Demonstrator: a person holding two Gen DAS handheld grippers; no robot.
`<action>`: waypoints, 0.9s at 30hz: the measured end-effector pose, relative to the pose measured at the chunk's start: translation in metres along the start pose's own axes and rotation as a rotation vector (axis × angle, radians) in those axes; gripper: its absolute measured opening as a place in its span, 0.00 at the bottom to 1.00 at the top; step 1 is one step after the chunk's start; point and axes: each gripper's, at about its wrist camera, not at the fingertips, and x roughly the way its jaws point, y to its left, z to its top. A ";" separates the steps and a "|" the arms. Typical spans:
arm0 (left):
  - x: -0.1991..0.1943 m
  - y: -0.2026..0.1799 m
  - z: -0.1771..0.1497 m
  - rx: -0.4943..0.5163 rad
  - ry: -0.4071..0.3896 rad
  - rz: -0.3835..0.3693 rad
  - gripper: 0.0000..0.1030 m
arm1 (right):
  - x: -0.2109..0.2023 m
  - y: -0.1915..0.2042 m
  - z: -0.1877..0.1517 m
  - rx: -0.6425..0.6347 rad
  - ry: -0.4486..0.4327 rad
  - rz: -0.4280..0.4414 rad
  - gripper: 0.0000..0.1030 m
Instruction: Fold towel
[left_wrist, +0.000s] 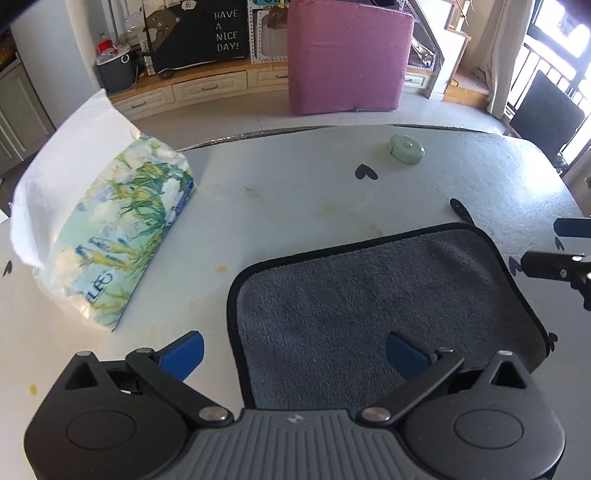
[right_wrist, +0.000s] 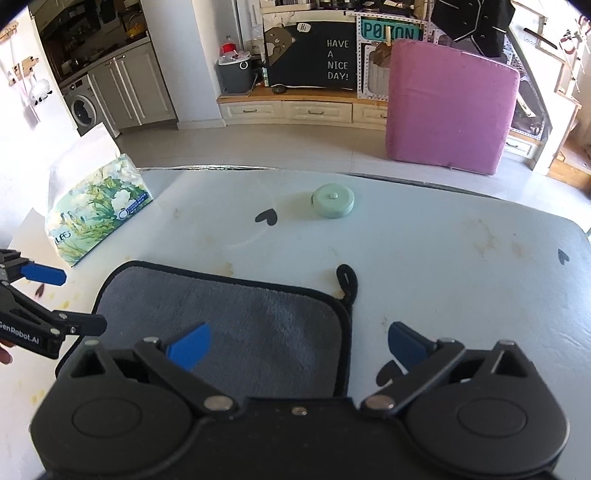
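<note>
A grey towel (left_wrist: 369, 295) with black trim lies flat on the white table; it also shows in the right wrist view (right_wrist: 236, 321), with a black hanging loop (right_wrist: 347, 280) at its far right corner. My left gripper (left_wrist: 295, 350) is open and empty above the towel's near left edge. My right gripper (right_wrist: 299, 345) is open and empty above the towel's near right edge. Each gripper shows at the side of the other's view: the right one (left_wrist: 561, 251) and the left one (right_wrist: 44, 295).
A floral tissue pack (left_wrist: 122, 229) lies on the table's left, also in the right wrist view (right_wrist: 96, 206). A round mint-green tape measure (left_wrist: 406, 148) sits at the far side (right_wrist: 334, 201). Black heart stickers (right_wrist: 266, 217) dot the table. A pink cushion (right_wrist: 450, 107) stands beyond.
</note>
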 end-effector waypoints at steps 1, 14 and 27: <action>-0.004 0.001 -0.002 -0.004 -0.004 -0.004 1.00 | -0.003 0.000 -0.001 0.004 -0.002 -0.002 1.00; -0.061 -0.007 -0.013 -0.035 -0.059 0.001 1.00 | -0.051 0.000 -0.013 0.055 -0.031 -0.013 1.00; -0.125 -0.028 -0.038 -0.042 -0.122 0.012 1.00 | -0.114 0.013 -0.030 0.064 -0.085 -0.026 1.00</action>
